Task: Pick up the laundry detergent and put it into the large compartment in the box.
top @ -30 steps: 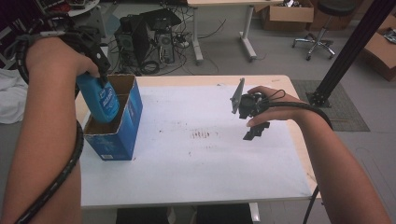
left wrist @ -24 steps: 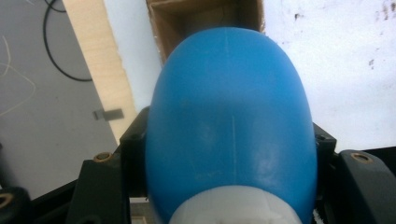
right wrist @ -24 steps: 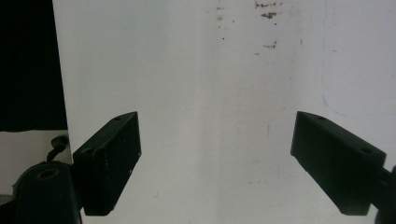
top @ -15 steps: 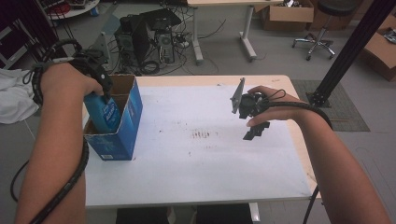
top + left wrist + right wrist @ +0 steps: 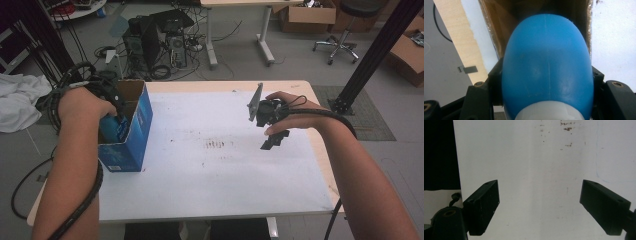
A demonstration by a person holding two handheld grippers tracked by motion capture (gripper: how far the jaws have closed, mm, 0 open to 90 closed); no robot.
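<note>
A blue plastic bottle point(image 5: 547, 65) with a white cap point(image 5: 549, 112) is clamped between the jaws of my left gripper point(image 5: 547, 82). In the high view the bottle point(image 5: 114, 127) sits low inside an open blue cardboard box point(image 5: 135, 132) at the table's left edge, with my left gripper point(image 5: 107, 100) over the box mouth. The box's brown inner walls point(image 5: 499, 17) surround the bottle in the left gripper view. My right gripper point(image 5: 275, 140) hovers over the right part of the table, its jaws wide apart with nothing between them; in the right gripper view they point(image 5: 540, 205) frame bare white tabletop.
The white table sheet point(image 5: 215, 170) has small brown marks point(image 5: 216, 145) near its middle. Computer towers and cables point(image 5: 155, 45) stand on the floor behind the table. A black post point(image 5: 375, 50) rises at the right, and white cloth point(image 5: 17, 100) lies at the far left.
My left gripper has lowered the blue bottle from above the box rim down into the box. The right gripper has stayed where it was.
</note>
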